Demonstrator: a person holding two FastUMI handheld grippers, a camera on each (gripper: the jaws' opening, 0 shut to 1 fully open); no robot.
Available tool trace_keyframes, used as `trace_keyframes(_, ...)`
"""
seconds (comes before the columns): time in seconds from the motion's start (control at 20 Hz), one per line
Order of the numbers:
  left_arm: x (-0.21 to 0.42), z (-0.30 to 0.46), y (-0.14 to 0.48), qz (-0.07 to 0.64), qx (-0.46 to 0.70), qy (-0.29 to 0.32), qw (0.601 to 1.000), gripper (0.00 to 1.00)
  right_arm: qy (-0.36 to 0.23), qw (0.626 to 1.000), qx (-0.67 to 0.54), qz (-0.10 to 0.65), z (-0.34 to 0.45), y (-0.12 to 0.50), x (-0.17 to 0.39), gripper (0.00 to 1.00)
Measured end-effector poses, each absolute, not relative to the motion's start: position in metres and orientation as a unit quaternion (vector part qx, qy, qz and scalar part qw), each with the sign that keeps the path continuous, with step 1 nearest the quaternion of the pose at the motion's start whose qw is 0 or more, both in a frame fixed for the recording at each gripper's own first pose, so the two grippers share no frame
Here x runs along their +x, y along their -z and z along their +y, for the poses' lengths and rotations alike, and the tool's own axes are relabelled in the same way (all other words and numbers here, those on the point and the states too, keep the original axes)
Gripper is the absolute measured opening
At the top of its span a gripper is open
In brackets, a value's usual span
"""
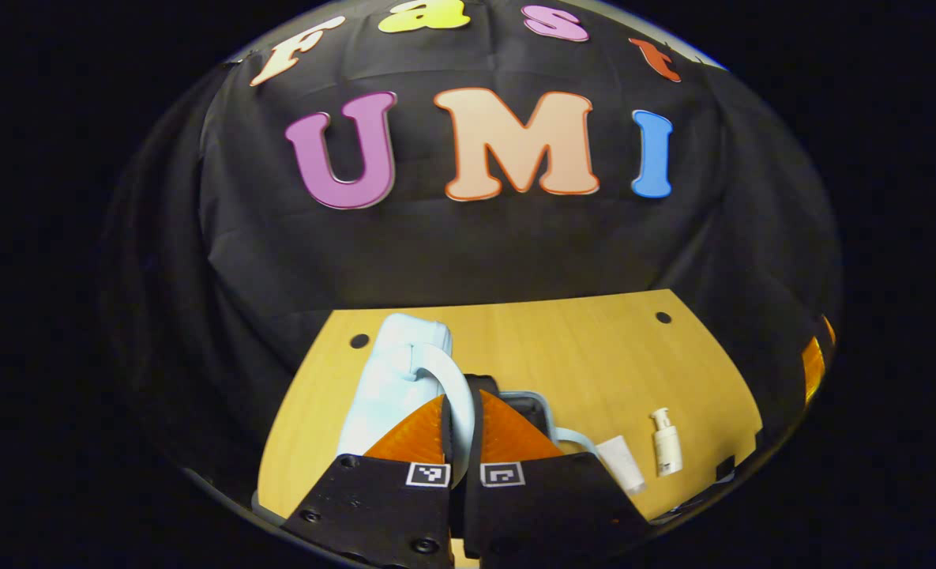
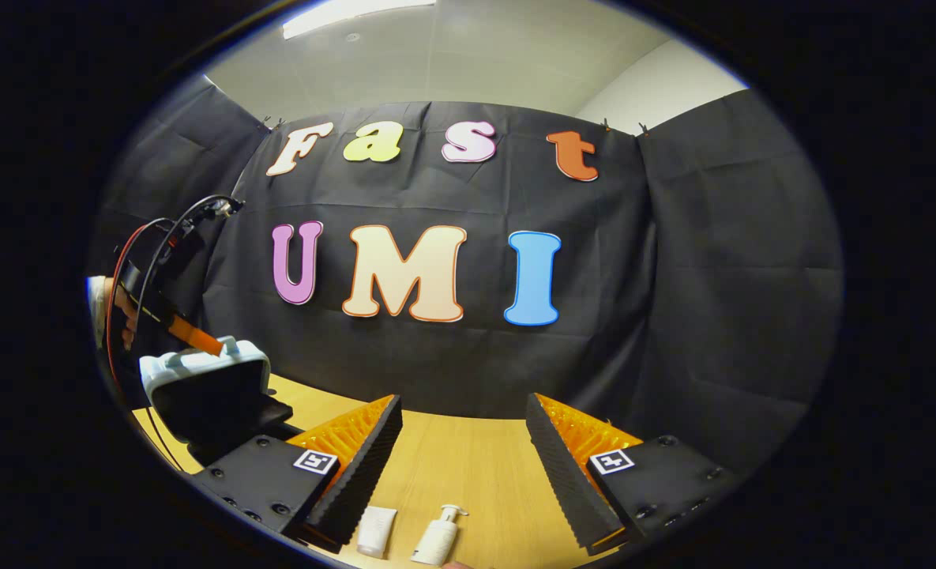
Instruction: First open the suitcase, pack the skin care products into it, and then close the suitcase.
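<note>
Booth backdrop, worktop and ceiling.
Creased black cloth wall (image 2: 673, 300) hangs behind and wraps both sides, clipped along its top edge. Light yellow wood-grain worktop (image 1: 594, 356) runs up to the cloth, with two small dark round holes (image 1: 663, 318) near its far edge. Above the cloth: plain white ceiling (image 2: 468, 55) with a bright rectangular ceiling light panel (image 2: 349, 12), plus a white room wall (image 2: 657, 83) at right.

wooden table (image 1: 594, 356), black cloth wall (image 2: 712, 276), white ceiling (image 2: 475, 55)
</note>
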State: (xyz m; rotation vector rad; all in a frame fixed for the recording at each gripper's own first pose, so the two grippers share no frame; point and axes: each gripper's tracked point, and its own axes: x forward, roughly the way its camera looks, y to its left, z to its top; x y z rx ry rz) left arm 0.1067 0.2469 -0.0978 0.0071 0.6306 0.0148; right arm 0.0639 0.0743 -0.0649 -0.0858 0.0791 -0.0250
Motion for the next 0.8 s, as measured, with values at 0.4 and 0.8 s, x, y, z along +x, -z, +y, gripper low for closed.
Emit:
trace_keyframes(0.4, 0.094, 0.43, 0.109, 0.301, 0.05, -0.142, 0.942, 0.0, 0.0, 0.999, -0.043, 0.034, 0.125, 0.068, 0.087, 1.0)
trace_keyframes(0.8, 0.076, 0.533, 0.208, 0.361, 0.002, -0.196, 0.912, 0.0, -0.009, 0.996, -0.068, 0.053, 0.176, 0.079, 0.099, 1.0)
